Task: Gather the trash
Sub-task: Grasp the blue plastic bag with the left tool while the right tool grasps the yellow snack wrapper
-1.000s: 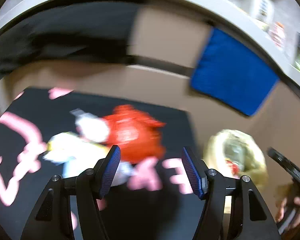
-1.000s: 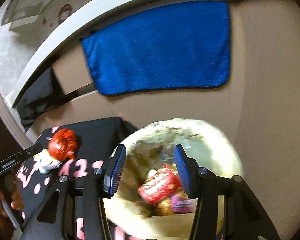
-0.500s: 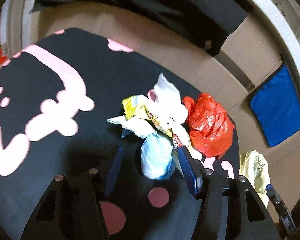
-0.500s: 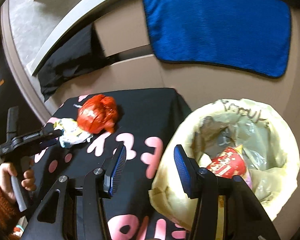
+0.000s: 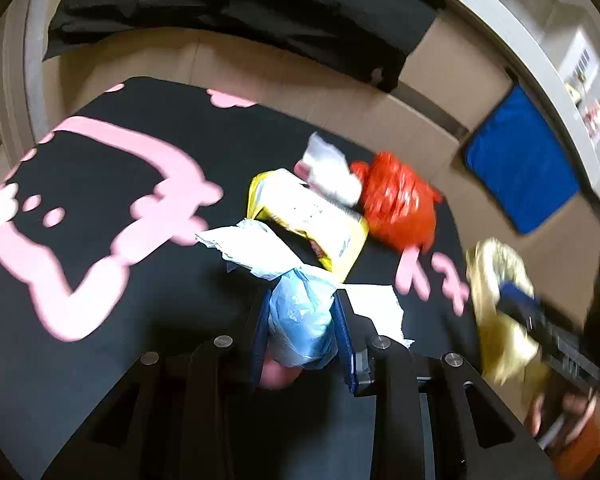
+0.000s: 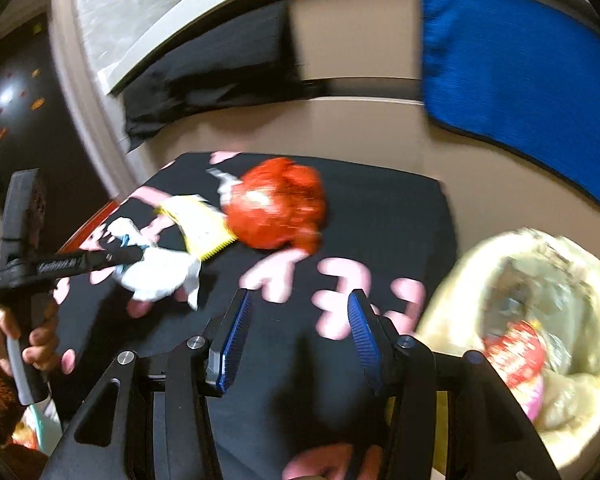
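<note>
A pile of trash lies on a black mat with pink marks point(image 5: 100, 184). My left gripper point(image 5: 302, 312) is shut on a crumpled light-blue plastic bag point(image 5: 300, 320) at the near edge of the pile. Beyond it lie white paper point(image 5: 256, 250), a yellow wrapper point(image 5: 312, 220), a white wad point(image 5: 330, 170) and a red plastic bag point(image 5: 396, 204). My right gripper point(image 6: 298, 316) is open and empty over the mat point(image 6: 380, 216), short of the red bag point(image 6: 280, 204). A cream trash bag point(image 6: 540, 320) stands open at its right, holding a red wrapper point(image 6: 516, 356).
A blue cloth point(image 6: 512, 72) hangs on the beige wall behind; it also shows in the left wrist view point(image 5: 520, 168). A black cloth point(image 5: 240, 12) lies along the back. The left gripper and hand show at the left of the right wrist view point(image 6: 60, 264).
My left gripper has closed on the light-blue bag, which was between open fingers before. My right gripper has swung left, away from the trash bag, toward the red bag on the mat.
</note>
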Motion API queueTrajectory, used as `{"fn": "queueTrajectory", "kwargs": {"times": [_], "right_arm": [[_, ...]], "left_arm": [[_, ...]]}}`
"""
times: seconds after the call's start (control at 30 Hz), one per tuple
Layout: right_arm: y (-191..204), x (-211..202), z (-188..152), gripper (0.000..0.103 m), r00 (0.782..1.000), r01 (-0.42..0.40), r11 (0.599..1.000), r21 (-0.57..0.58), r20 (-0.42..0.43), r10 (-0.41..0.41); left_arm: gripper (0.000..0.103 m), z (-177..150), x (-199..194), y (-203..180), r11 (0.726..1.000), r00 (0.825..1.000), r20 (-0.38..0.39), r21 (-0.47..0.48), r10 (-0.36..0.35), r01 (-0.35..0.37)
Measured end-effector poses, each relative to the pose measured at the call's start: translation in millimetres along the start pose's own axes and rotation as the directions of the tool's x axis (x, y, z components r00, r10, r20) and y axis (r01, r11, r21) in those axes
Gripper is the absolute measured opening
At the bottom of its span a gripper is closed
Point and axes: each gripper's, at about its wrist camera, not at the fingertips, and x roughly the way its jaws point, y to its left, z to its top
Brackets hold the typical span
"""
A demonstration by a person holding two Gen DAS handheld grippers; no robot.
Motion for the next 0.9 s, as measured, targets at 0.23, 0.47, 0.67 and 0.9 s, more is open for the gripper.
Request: {"fn": "queueTrajectory", "kwargs": {"times": [0.23, 0.47, 0.67, 0.9], "right_arm": [[71, 44, 30, 0.051, 0.986, -0.158, 0.974, -0.164, -0.071, 0.148], [128, 112, 59, 0.052, 0.990, -0.117, 0.933, -0.339, -0.111, 0.084], [133, 158, 72, 0.052, 0.987, -0.102, 0.928, -0.359, -0.152, 0.050], [129, 178, 70, 0.050, 0.974, -0.140, 0.948, -0.286, -0.212, 0.080]], "left_arm": [[0.032, -23, -29, 42, 0.995, 0.995, -0.007, -0.011, 0.099, -0.099], [0.032, -25, -37, 67, 0.990, 0.991, 0.028, -0.057, 0.131, -0.129], [0.032, -23, -38, 77, 0.991, 0.994, 0.033, -0.087, 0.108, -0.105], [0.032, -23, -40, 81, 0.990, 0.993, 0.037, -0.088, 0.111, -0.107]]}}
